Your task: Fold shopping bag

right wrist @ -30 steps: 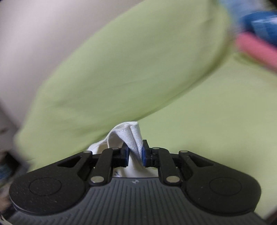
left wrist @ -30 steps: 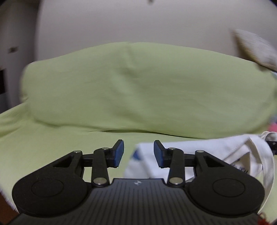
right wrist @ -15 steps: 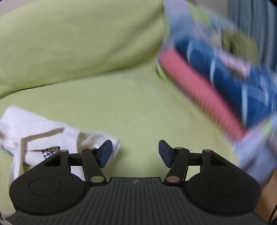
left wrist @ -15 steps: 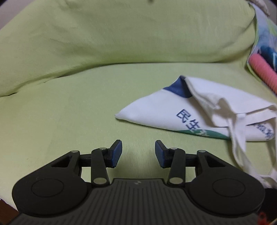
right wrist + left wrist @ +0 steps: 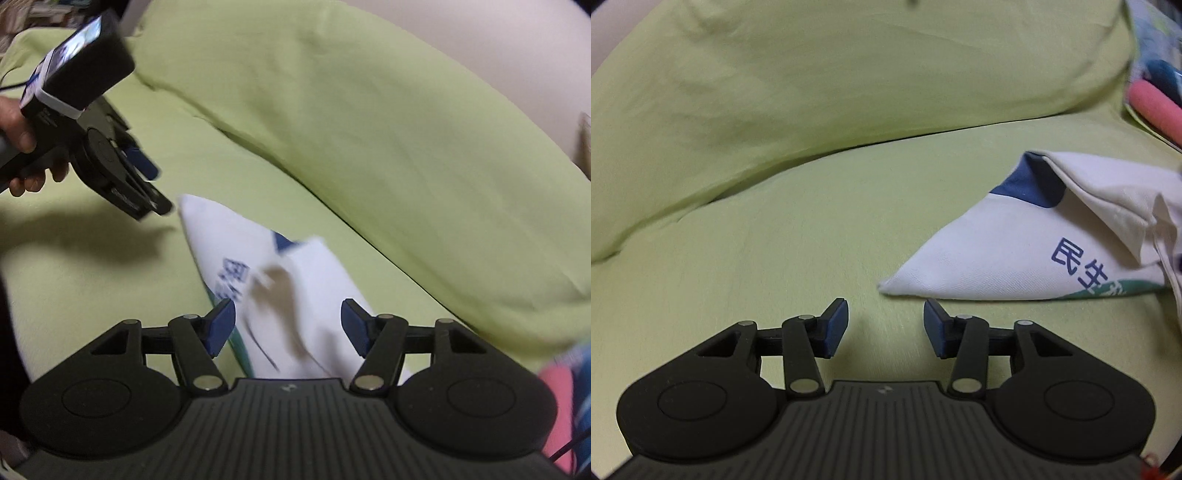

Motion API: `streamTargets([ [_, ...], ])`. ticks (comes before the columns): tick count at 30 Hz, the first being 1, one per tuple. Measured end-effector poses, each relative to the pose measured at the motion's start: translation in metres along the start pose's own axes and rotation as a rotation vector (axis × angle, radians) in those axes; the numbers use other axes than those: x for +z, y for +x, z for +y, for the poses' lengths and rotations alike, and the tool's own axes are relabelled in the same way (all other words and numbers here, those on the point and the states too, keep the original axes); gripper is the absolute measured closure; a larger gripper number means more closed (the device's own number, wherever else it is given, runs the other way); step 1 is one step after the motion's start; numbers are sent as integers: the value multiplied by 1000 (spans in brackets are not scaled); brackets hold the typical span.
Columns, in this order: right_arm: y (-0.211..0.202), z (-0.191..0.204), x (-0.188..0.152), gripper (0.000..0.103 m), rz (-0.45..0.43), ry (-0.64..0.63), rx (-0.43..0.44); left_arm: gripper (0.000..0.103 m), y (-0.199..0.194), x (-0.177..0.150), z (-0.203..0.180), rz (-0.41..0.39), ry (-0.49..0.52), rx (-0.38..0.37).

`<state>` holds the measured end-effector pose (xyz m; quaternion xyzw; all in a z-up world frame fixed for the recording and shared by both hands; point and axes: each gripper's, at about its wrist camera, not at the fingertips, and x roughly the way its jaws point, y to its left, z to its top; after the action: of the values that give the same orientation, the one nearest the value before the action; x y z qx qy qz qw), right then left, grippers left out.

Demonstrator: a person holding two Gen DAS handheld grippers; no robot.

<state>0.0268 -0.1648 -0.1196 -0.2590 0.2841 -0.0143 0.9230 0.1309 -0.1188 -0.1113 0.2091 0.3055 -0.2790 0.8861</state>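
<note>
A white cloth shopping bag (image 5: pixel 1015 254) with blue print and a blue corner lies crumpled on the green sofa seat, at the right of the left wrist view. My left gripper (image 5: pixel 885 326) is open, its fingertips just short of the bag's pointed left corner. In the right wrist view the bag (image 5: pixel 266 269) lies in the middle, with my right gripper (image 5: pixel 288 325) open above its near end and nothing between its fingers. My left gripper (image 5: pixel 144 177) also shows there, held by a hand (image 5: pixel 18 129), close to the bag's far corner.
The seat and back cushion (image 5: pixel 831 92) are covered in light green cloth. A pink roll (image 5: pixel 1152 107) and blue patterned fabric lie at the seat's right end. A pale wall (image 5: pixel 498 48) rises behind the sofa.
My right gripper let go of the bag and opened; the bag now lies on the seat. Both grippers swung down toward it, the left nearing its corner.
</note>
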Motion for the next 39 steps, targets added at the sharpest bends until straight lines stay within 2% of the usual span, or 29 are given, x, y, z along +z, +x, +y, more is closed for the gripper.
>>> streamTargets([
  [1, 11, 5, 3, 46, 5, -16, 1, 51, 2, 0, 0, -12, 21, -15],
  [4, 27, 1, 5, 85, 56, 14, -25, 46, 8, 1, -1, -55, 121, -50],
  [7, 15, -20, 3, 94, 38, 92, -31, 44, 14, 4, -2, -95, 258, -95],
  [10, -7, -34, 3, 95, 8, 134, -76, 44, 18, 8, -2, -113, 417, -195],
  [13, -31, -44, 3, 96, -44, 178, -149, 44, 16, 11, -8, -91, 561, -282],
  [14, -39, -47, 2, 97, -62, 185, -182, 41, 15, 11, -11, -80, 603, -295],
  [17, -63, -58, 2, 97, -113, 213, -264, 43, 13, -1, -23, -75, 724, -240],
  [18, -72, -60, 2, 99, -134, 214, -300, 46, 10, -3, -24, -79, 727, -221],
  [19, -81, -61, 2, 103, -156, 213, -340, 55, 7, -4, -26, -72, 719, -195],
  [21, -98, -71, 3, 103, -165, 210, -359, 69, -3, -6, -28, -71, 687, -143],
  [22, -106, -76, 3, 103, -166, 209, -364, 84, -9, -7, -28, -78, 662, -125],
  [23, -109, -80, 2, 103, -153, 231, -348, 95, -13, -8, -28, -79, 638, -104],
  [25, -106, -88, -2, 103, -74, 304, -257, 94, -19, -11, -29, -59, 605, -64],
  [26, -108, -88, -3, 95, -64, 339, -223, 93, -21, -14, -32, -51, 611, -43],
  [27, -109, -83, -5, 85, -63, 350, -199, 92, -23, -18, -36, -53, 622, -13],
  [28, -107, -74, -6, 55, -55, 325, -175, 91, -24, -20, -39, -51, 623, 9],
  [29, -106, -62, -6, 51, -45, 278, -161, 86, -25, -22, -41, -46, 616, 26],
  [32, -85, -14, 0, 52, -19, 97, -111, 78, -31, -26, -39, -42, 573, 23],
  [34, -58, 23, 5, 53, -8, 14, -103, 78, -35, -26, -37, -46, 555, 16],
  [37, -10, 67, 14, 53, 15, -58, -152, 77, -34, -26, -36, -43, 533, 5],
  [39, 19, 80, 19, 54, 34, -83, -203, 77, -33, -27, -33, -42, 504, 3],
])
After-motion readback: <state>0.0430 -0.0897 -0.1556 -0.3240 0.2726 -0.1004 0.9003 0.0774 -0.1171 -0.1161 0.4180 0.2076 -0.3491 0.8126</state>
